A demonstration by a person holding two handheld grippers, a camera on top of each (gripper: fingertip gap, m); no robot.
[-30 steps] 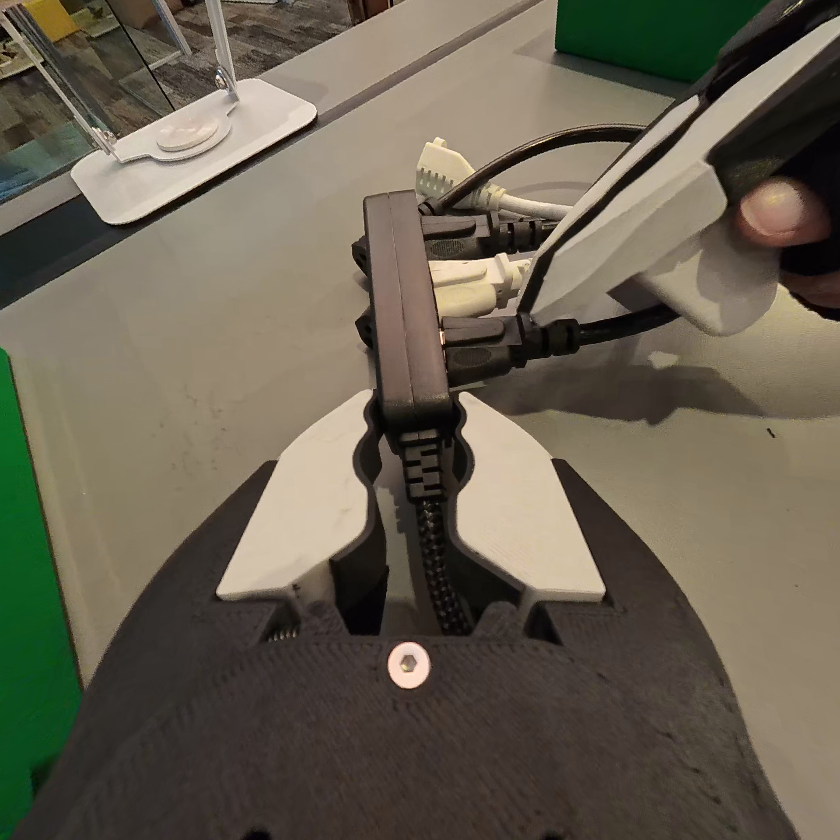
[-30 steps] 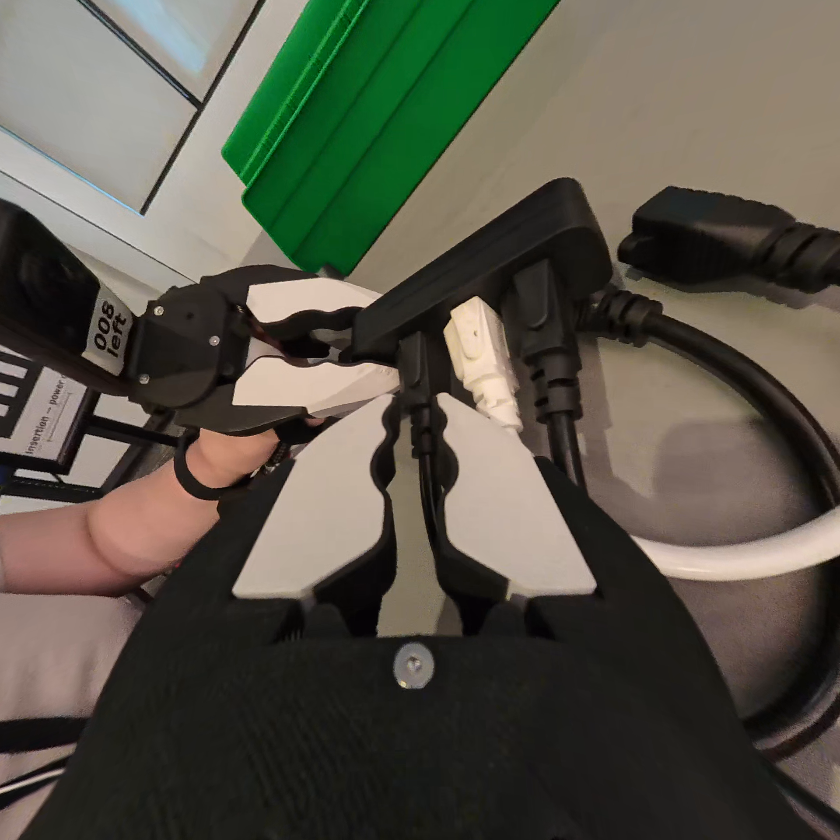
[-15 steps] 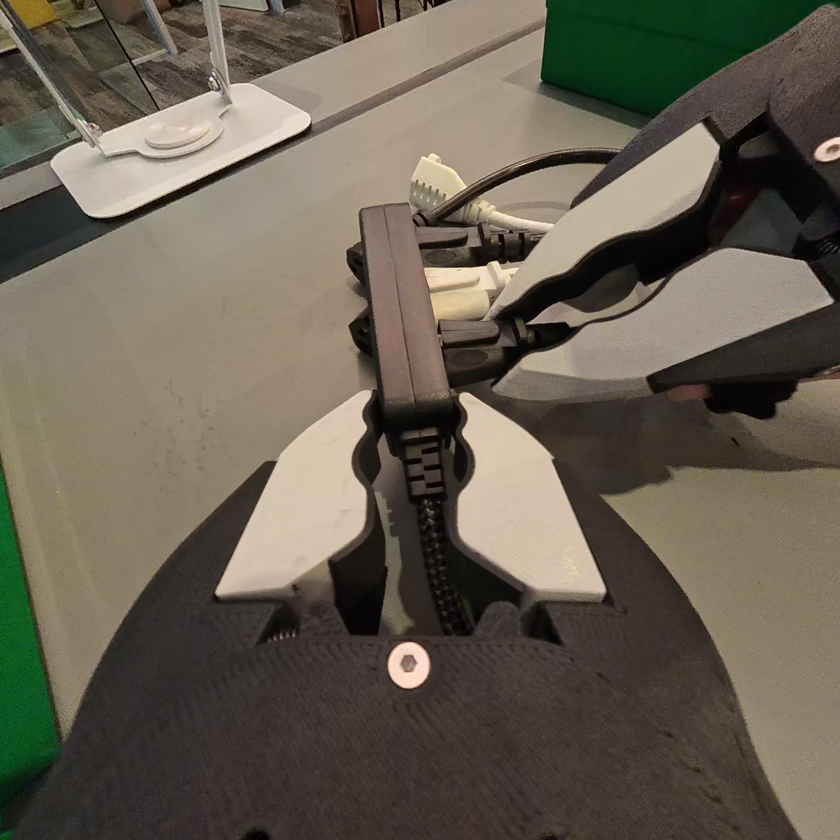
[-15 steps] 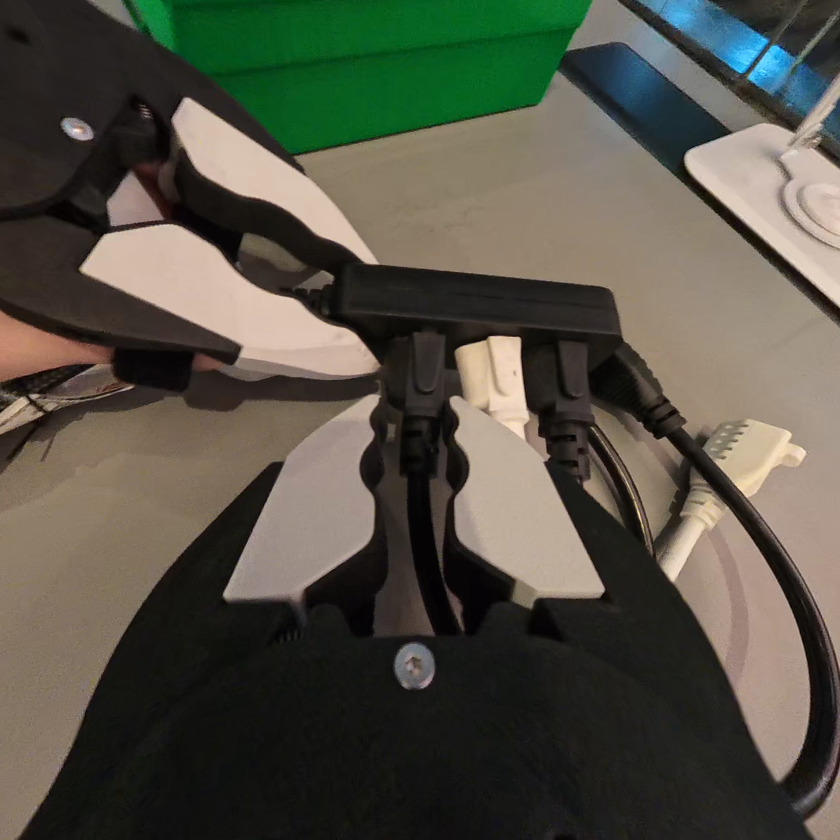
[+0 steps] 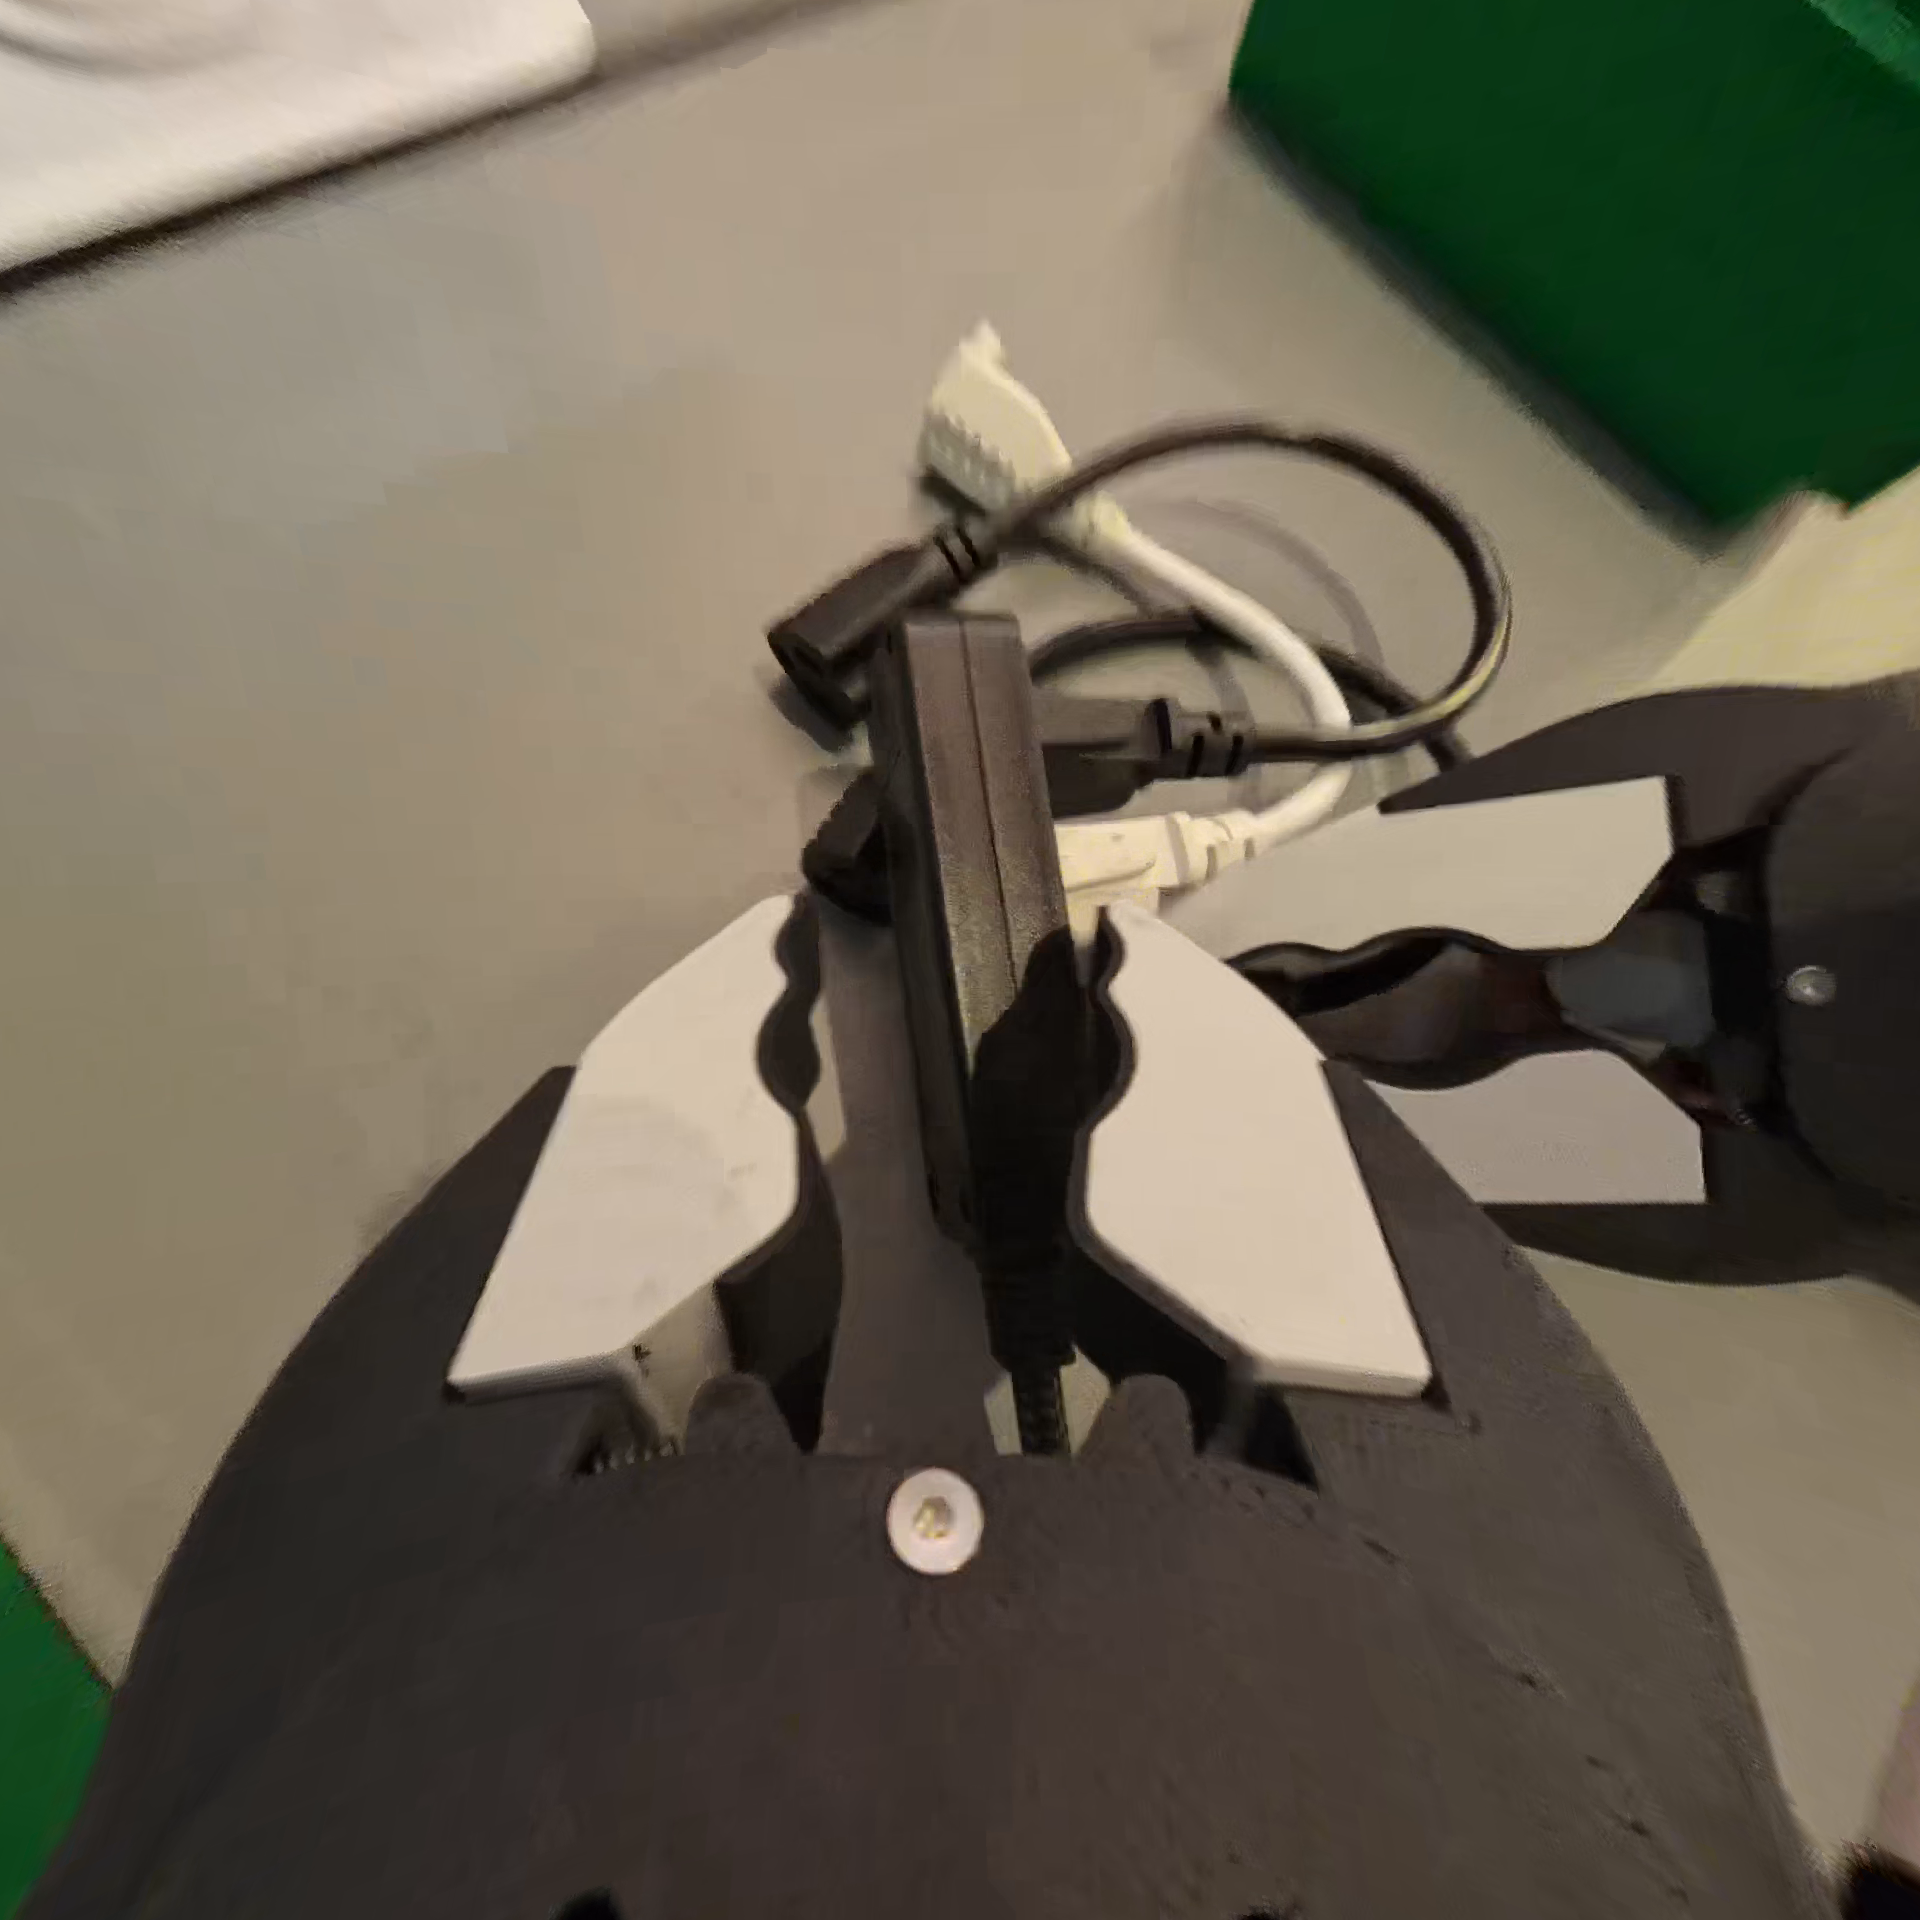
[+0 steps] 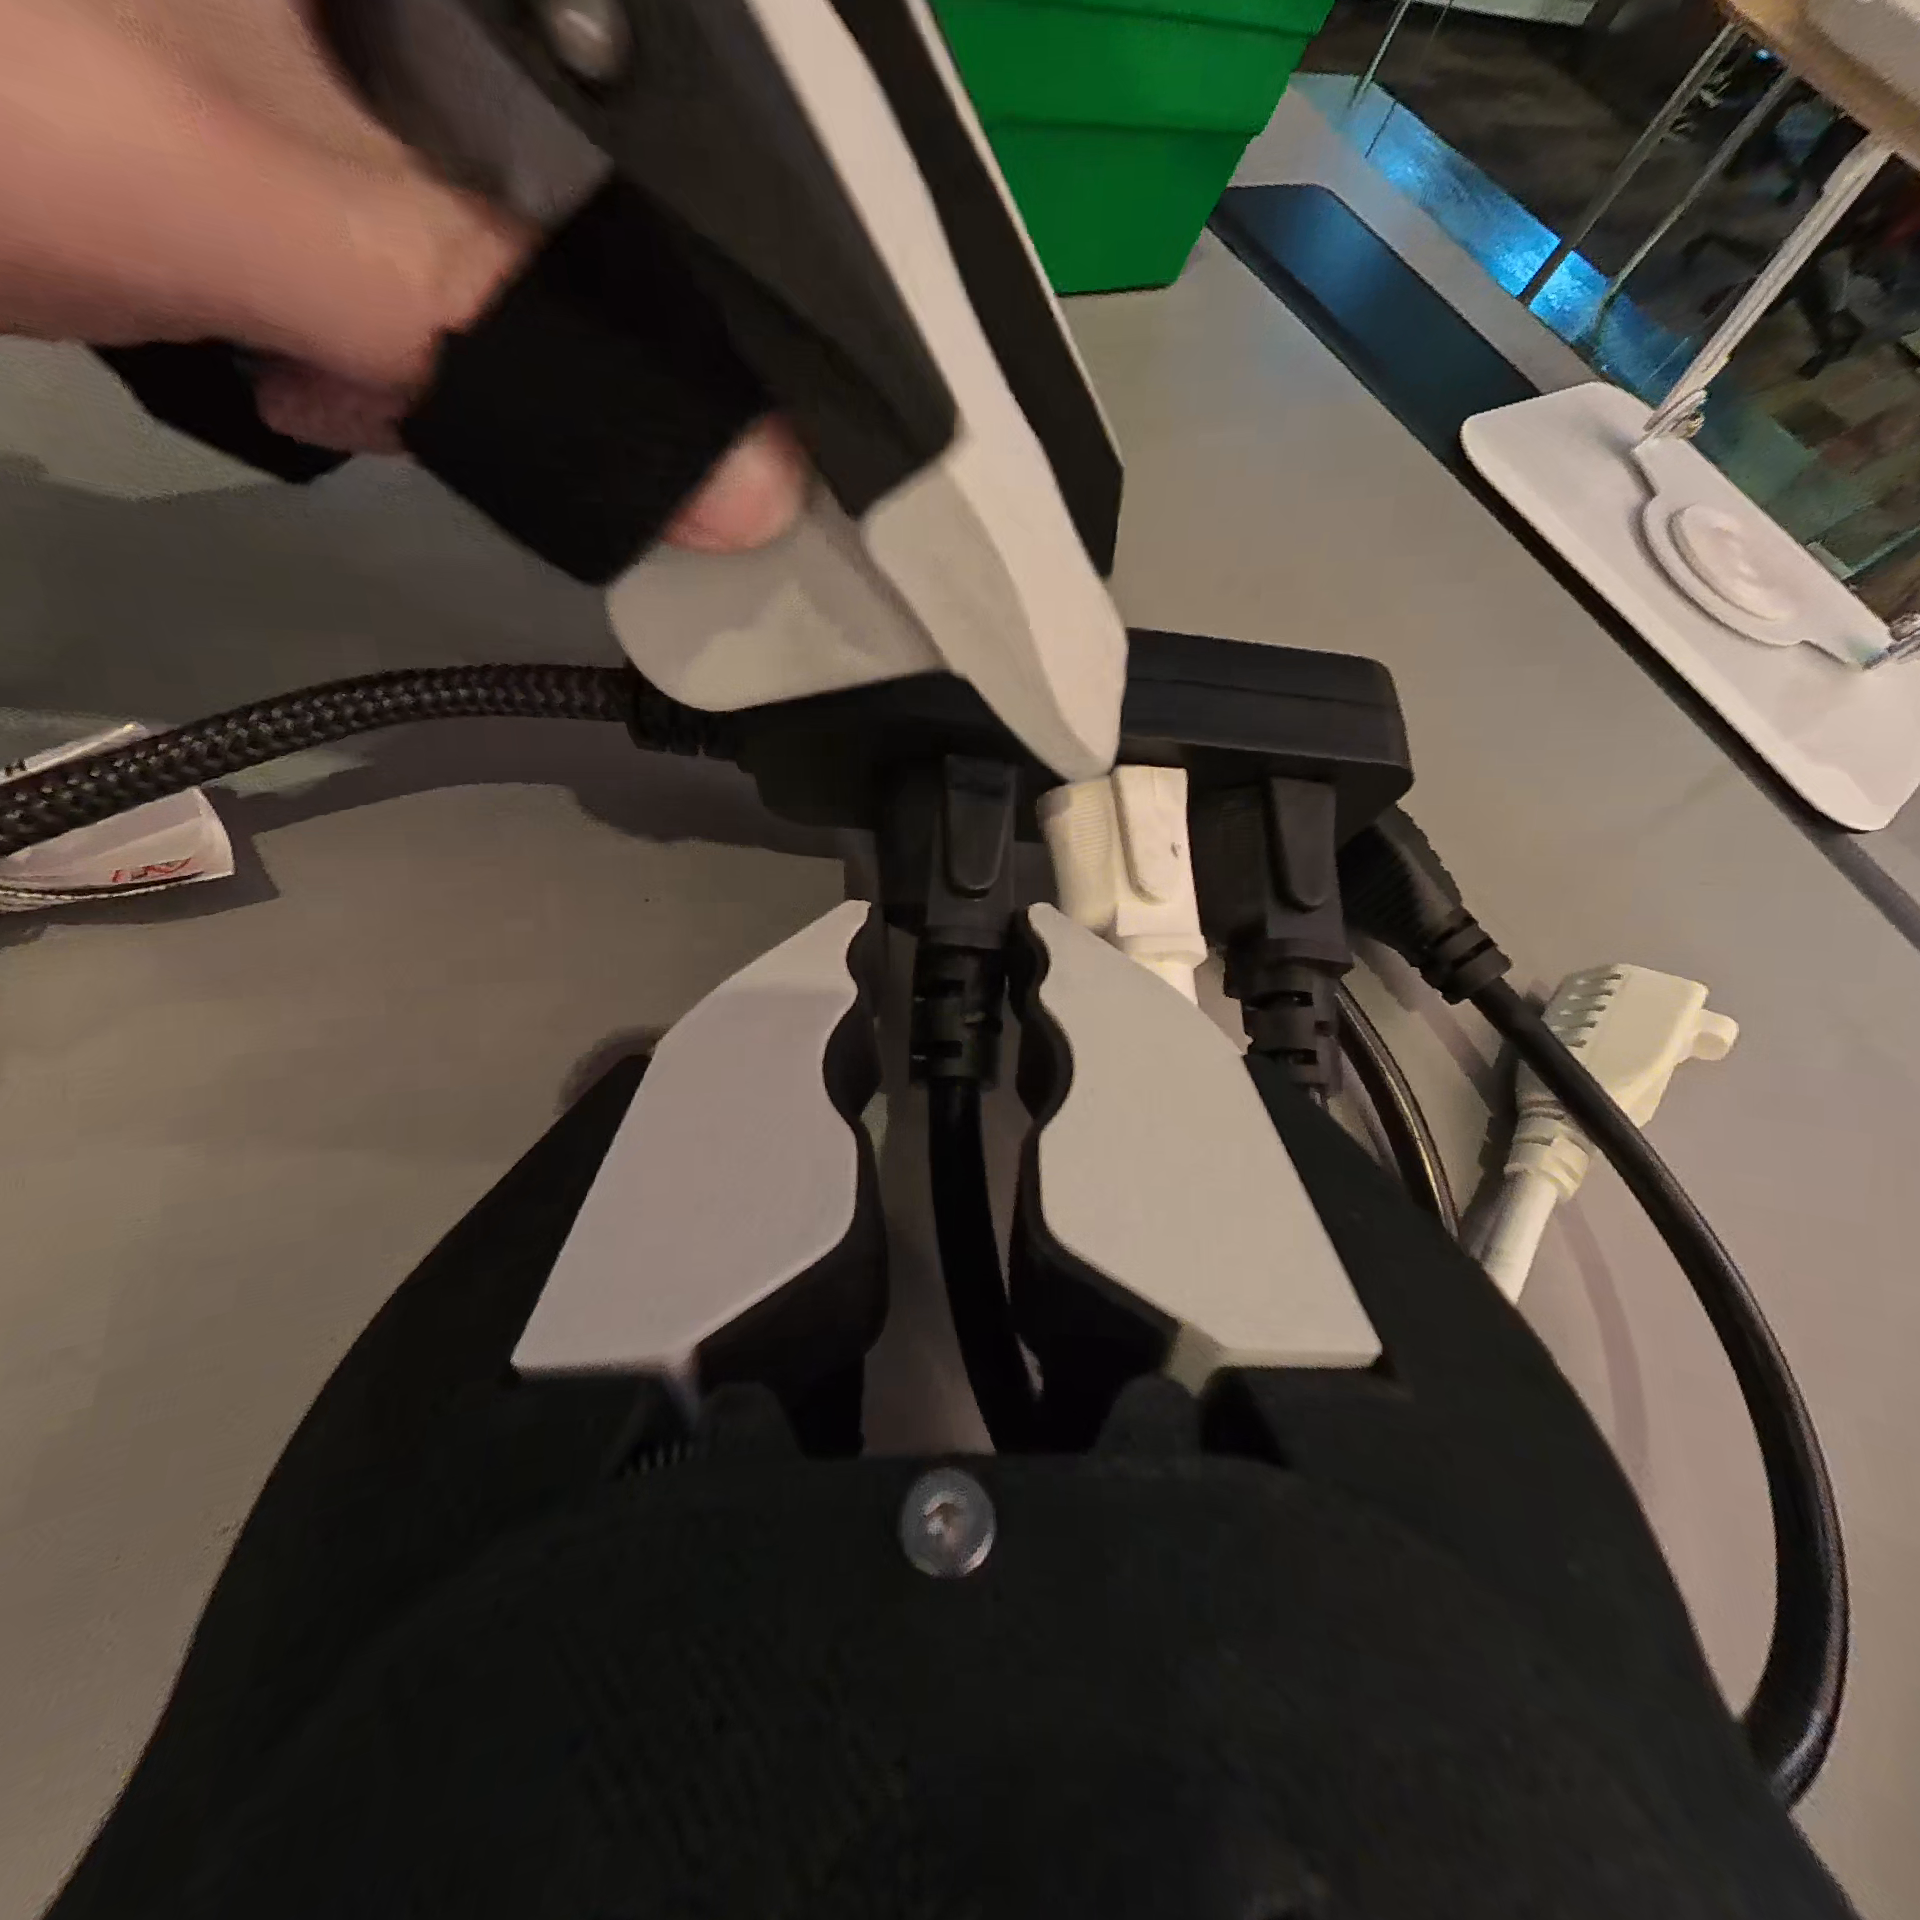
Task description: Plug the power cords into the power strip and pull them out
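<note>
A black power strip (image 5: 966, 779) stands on edge on the grey table, also in the right wrist view (image 6: 1268, 707). A black plug (image 6: 961, 842), a white plug (image 6: 1127, 842) and another black plug (image 6: 1283, 862) sit in its sockets. My left gripper (image 5: 951, 920) is open and straddles the strip's cord end, with a gap on its left side. One of its fingers (image 6: 997, 582) comes down between the near black plug and the white plug. My right gripper (image 6: 945, 920) is shut on the near black plug's neck, also in the left wrist view (image 5: 1320, 883).
A loose white connector (image 6: 1631, 1029) and a loose black connector (image 5: 831, 634) lie beyond the strip among coiled cords. The strip's braided cord (image 6: 312, 717) runs left. A green bin (image 5: 1610, 208) stands behind. A white stand base (image 6: 1683, 582) sits at the far right. Some 5 centimetres of space lies between my two pairs of fingers. The loose black connector (image 5: 831, 634) is about 8 centimetres from my left fingertips.
My left gripper has opened wider and slid forward over the strip's end, tilting down. My right gripper stays on the near black plug's neck, which is still in its socket.
</note>
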